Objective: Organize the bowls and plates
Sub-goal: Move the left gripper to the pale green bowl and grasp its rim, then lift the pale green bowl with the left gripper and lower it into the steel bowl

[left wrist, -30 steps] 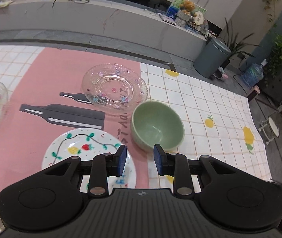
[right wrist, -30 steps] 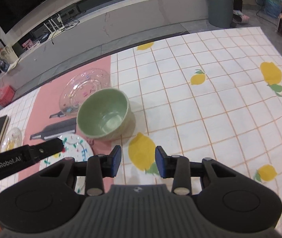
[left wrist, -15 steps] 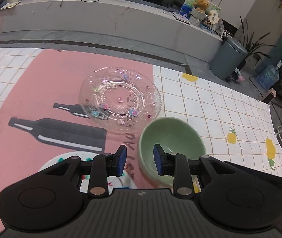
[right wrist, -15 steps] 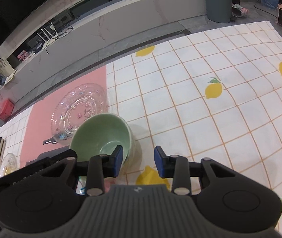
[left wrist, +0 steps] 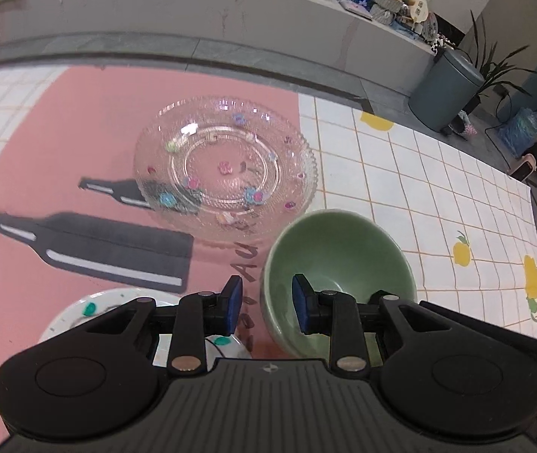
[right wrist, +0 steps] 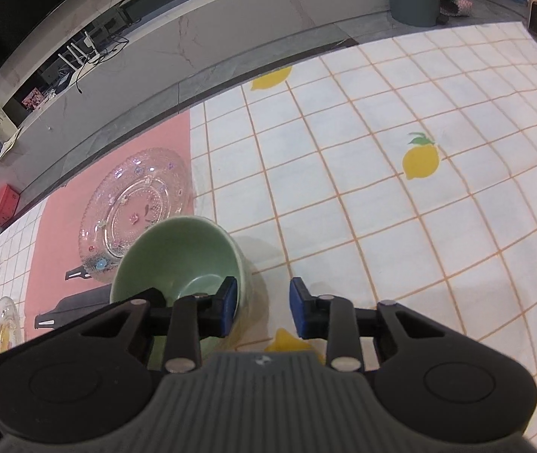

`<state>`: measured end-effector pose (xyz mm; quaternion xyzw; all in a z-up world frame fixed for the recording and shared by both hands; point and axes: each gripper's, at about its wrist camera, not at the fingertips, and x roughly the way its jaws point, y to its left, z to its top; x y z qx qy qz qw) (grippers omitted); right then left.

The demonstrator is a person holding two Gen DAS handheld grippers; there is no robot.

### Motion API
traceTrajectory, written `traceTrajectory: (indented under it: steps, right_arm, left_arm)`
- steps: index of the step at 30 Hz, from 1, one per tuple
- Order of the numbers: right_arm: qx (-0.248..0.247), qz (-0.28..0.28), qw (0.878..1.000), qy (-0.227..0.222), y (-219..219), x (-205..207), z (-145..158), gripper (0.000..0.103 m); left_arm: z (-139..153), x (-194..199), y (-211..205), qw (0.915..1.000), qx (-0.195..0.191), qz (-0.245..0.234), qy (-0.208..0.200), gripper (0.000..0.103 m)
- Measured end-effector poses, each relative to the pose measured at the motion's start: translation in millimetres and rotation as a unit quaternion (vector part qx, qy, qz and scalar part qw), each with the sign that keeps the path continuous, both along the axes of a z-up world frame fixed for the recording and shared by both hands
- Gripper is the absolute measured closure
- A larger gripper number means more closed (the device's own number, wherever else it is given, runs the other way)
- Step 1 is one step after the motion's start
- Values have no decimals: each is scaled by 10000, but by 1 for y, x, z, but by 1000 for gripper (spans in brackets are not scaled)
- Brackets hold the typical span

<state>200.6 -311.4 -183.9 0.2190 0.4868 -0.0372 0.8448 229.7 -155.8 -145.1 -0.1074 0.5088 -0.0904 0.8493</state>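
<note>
A green bowl [left wrist: 338, 253] stands on the tablecloth, also in the right wrist view [right wrist: 181, 253]. My left gripper [left wrist: 266, 307] is open, straddling the bowl's left rim, one pad inside and one outside. My right gripper [right wrist: 262, 311] is open, straddling the bowl's right rim in the same way. A clear glass plate [left wrist: 223, 166] with small flowers lies just behind the bowl, also in the right wrist view [right wrist: 136, 204]. A white painted plate [left wrist: 117, 311] lies at the near left, partly hidden by my left gripper.
A small clear glass bowl [right wrist: 2, 326] sits at the far left of the table. The cloth has a pink panel [left wrist: 42, 173] with bottle prints and a white lemon grid [right wrist: 381, 188]. A grey bin [left wrist: 443, 94] stands on the floor beyond the table.
Both grippers have moved forward and closed in on the green bowl from either side, until each straddles its rim. The bowl has not moved.
</note>
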Motion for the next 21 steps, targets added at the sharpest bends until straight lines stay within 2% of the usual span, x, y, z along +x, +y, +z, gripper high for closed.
traceTrajectory:
  steps: [11, 13, 15, 18, 21]
  right_arm:
    - [116, 37, 9999, 15, -1, 4, -11, 73]
    - [222, 110, 9997, -24, 0, 4, -13, 81]
    - [364, 132, 9992, -35, 1, 4, -13, 91]
    - [180, 155, 9997, -26, 6, 4, -11, 92]
    - [319, 15, 9995, 59, 3, 3, -12, 93]
  left_arm:
    - [-10, 5, 5, 9996, -212, 147, 140, 81]
    - [-10, 6, 4, 9994, -256, 123, 179, 89]
    - [-10, 6, 3, 9993, -288, 131, 175, 89]
    - [-9, 4, 2, 9994, -264, 165, 151, 90]
    - [-6, 2, 2, 9994, -249, 196, 149, 91]
